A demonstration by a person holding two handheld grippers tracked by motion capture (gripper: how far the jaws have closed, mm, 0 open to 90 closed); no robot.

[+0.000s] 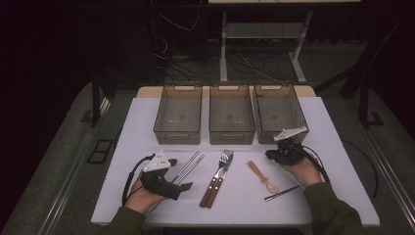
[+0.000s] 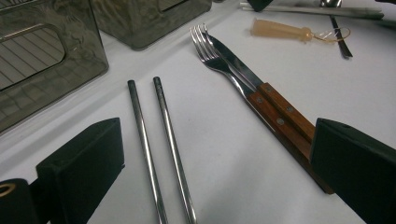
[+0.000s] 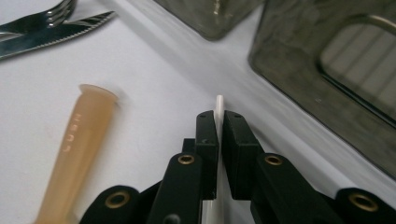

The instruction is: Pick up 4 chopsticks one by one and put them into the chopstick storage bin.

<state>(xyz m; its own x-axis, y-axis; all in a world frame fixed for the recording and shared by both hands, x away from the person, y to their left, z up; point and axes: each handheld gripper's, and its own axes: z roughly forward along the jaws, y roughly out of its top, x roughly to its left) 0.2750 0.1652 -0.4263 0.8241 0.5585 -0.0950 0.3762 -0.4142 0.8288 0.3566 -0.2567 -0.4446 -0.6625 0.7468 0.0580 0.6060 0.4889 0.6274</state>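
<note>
white utensil pinched in right gripper jaws, left gripper jaws wide, three bins empty

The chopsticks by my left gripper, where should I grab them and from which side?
Grip the chopsticks near mid-length from above, jaws across both rods. They lie flat, side by side with a narrow gap, so one squeeze should pinch them together. The open left gripper already straddles their near ends.

dim room, evenly lit white table, soft shadows, slight close-up blur
</note>
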